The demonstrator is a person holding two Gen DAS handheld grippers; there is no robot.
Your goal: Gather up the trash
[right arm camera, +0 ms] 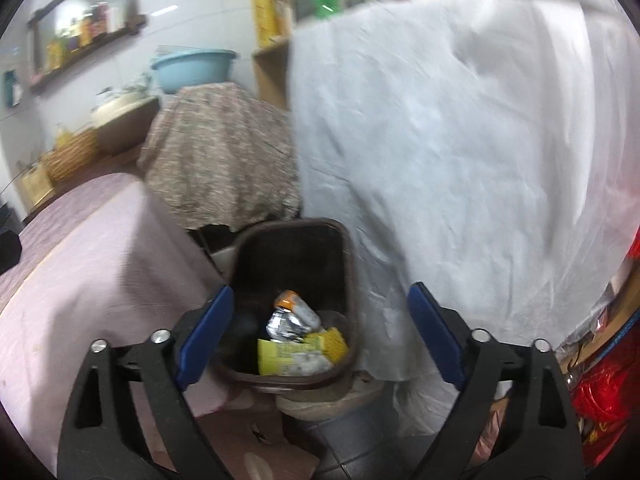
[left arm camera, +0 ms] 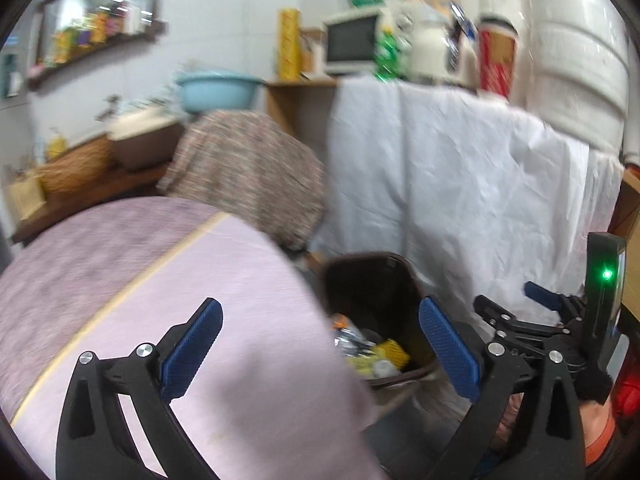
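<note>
both grippers hang over the dark brown bin (right arm camera: 290,304), which stands on the floor between the pink-covered table (right arm camera: 100,248) and the white draped cloth (right arm camera: 460,160). the right gripper (right arm camera: 320,334) has its blue pads spread wide with nothing between them, and looks almost straight into the bin's mouth. the left gripper (left arm camera: 322,350) is just as wide apart and just as empty, set more over the corner of the table, with the bin showing past its right pad; the right gripper appears at the far right edge of that view. the trash is already in the bin: a crumpled silver wrapper (right arm camera: 286,324), an orange-tipped piece (right arm camera: 290,300) behind it, and a yellow packet (right arm camera: 296,352) lying on top toward the near rim. judging from empty jaws above a bin with litter in it, the drop step looks finished for these pieces. the floor near the bin shows a small dark scrap (right arm camera: 260,436), though it is too blurred to say whether it is litter. the table surface that shows in either view carries nothing to pick up. the next move, as i judge it, calls for swinging away from the bin to look for any remaining trash, keeping the jaws wide for the approach, and taking care not to snag the hanging cloth or knock the bin on the way.
</note>
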